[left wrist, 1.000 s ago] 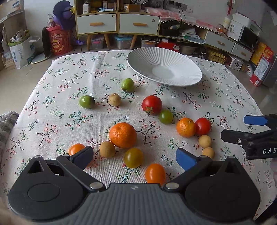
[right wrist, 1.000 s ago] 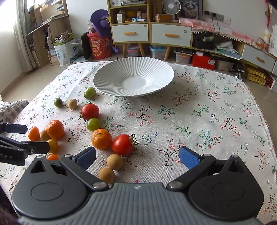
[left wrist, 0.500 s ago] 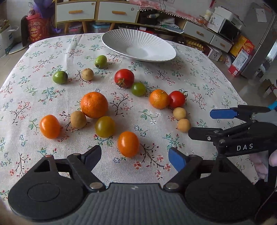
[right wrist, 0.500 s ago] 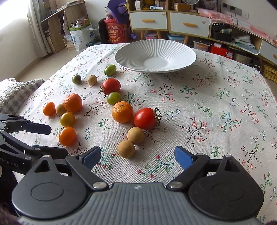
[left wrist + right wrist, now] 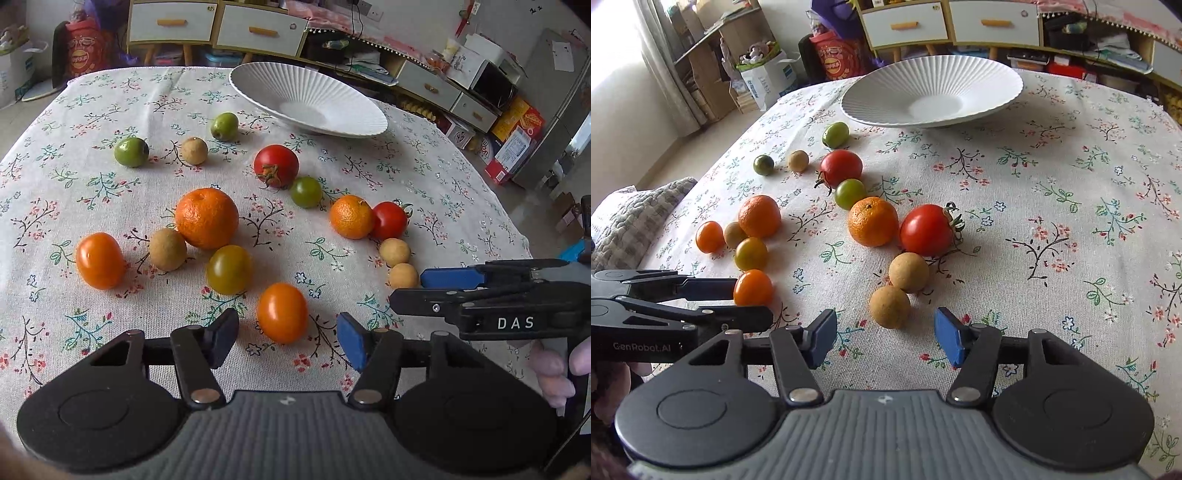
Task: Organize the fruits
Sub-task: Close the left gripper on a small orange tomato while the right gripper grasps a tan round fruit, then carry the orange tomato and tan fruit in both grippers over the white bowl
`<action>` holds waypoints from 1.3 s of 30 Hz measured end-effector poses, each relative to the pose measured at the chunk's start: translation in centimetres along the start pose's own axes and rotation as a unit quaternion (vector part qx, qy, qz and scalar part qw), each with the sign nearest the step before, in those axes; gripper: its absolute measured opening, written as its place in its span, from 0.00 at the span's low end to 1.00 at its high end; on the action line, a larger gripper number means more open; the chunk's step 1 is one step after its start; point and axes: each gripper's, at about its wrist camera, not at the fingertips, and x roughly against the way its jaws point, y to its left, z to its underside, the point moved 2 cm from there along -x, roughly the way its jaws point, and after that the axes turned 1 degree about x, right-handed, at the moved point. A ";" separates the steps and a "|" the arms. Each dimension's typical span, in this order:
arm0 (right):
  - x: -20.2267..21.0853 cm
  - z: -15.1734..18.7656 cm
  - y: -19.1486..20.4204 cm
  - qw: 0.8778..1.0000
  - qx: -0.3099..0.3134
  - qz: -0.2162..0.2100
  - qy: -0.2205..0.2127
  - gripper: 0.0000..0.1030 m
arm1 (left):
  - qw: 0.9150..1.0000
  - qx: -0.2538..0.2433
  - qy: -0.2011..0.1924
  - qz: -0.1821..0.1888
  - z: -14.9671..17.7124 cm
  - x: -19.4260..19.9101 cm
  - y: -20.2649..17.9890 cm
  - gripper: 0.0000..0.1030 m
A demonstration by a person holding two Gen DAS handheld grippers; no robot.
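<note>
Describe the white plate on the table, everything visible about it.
The white plate is wide and shallow, with fine ribs running from a smooth round centre out to the rim. It looks like glazed ceramic. It sits flat and empty at the far side of the flowered tablecloth, behind all the fruit. No fruit and neither gripper touches it.

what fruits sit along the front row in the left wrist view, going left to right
orange tomato → longan → olive tomato → second orange tomato → tan longan
</note>
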 end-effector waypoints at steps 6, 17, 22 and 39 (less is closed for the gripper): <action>-0.2 -0.1 0.4 1.000 0.010 0.015 0.001 0.46 | 1.000 -0.017 -0.003 -0.003 0.0 -0.2 -0.3 0.43; -0.6 -0.5 0.4 0.999 0.009 0.032 0.006 0.21 | 0.999 -0.032 0.000 -0.018 -0.1 -0.6 -0.4 0.25; -0.3 -0.8 0.5 0.999 0.001 0.031 0.008 0.21 | 1.000 -0.027 0.003 -0.012 -0.2 -0.5 -0.4 0.25; 2.6 -5.8 -0.4 0.997 -0.033 0.026 -0.067 0.21 | 0.998 -0.036 -0.046 0.005 -4.6 0.9 -2.7 0.25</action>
